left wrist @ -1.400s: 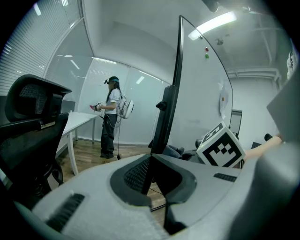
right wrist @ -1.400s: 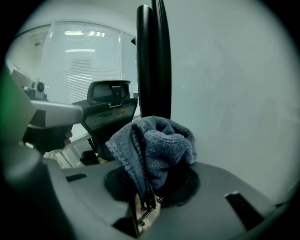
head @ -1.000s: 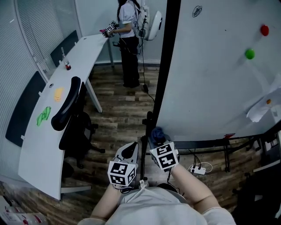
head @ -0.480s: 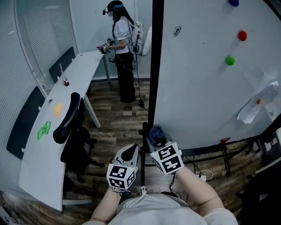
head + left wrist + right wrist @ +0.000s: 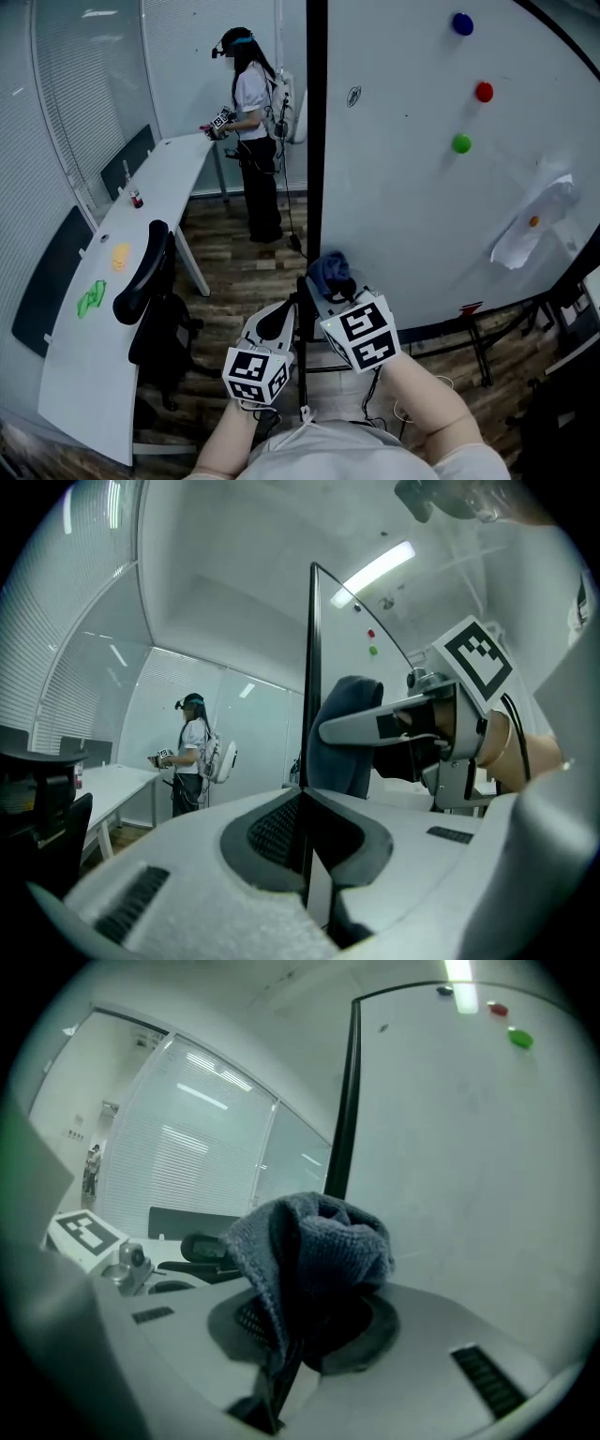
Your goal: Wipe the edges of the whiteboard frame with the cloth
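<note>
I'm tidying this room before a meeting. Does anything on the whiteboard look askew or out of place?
Yes. The sheet of paper low on the right side of the whiteboard hangs tilted and rumpled. It seems to be held only by one small orange magnet.

Long white curved desk, black office chair beside it, small green thing on the desk, person standing at its far end
</note>
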